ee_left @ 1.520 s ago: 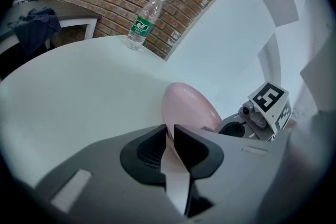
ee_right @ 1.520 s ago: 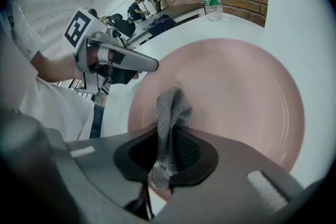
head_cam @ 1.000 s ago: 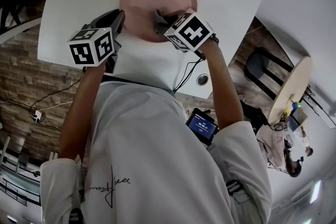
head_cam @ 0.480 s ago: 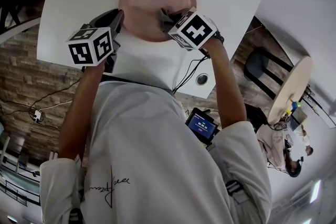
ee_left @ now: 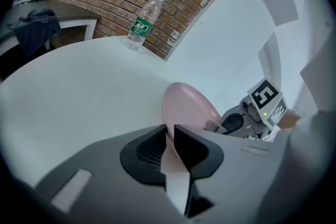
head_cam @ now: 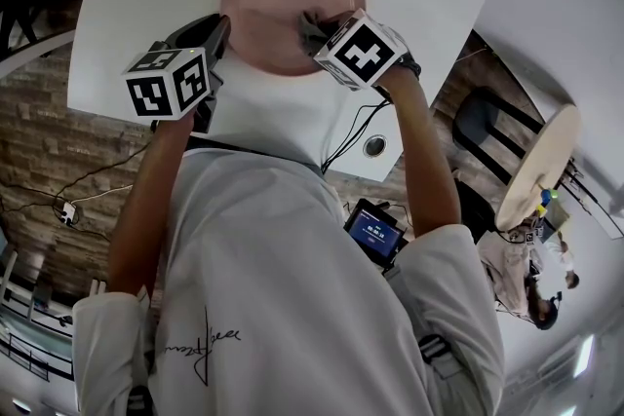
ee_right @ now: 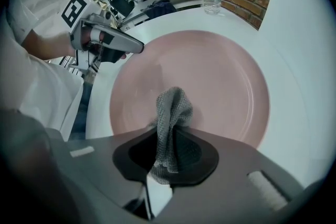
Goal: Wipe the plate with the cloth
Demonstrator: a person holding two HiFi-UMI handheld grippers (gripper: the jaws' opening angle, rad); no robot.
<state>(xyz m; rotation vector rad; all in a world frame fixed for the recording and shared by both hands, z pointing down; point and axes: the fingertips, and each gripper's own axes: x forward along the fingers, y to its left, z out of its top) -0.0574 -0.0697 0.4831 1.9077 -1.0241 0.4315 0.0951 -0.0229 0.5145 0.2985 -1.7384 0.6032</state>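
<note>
The right gripper [ee_right: 169, 135] is clamped on the grey cloth [ee_right: 176, 105], whose bunched end juts just ahead of its jaws over the near part of the pink plate [ee_right: 220, 76], while the left gripper [ee_left: 169, 130] pinches that plate's rim between its jaws on the white table [ee_left: 79, 97].

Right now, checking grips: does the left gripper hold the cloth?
No, the left gripper clamps the plate by its rim.
</note>
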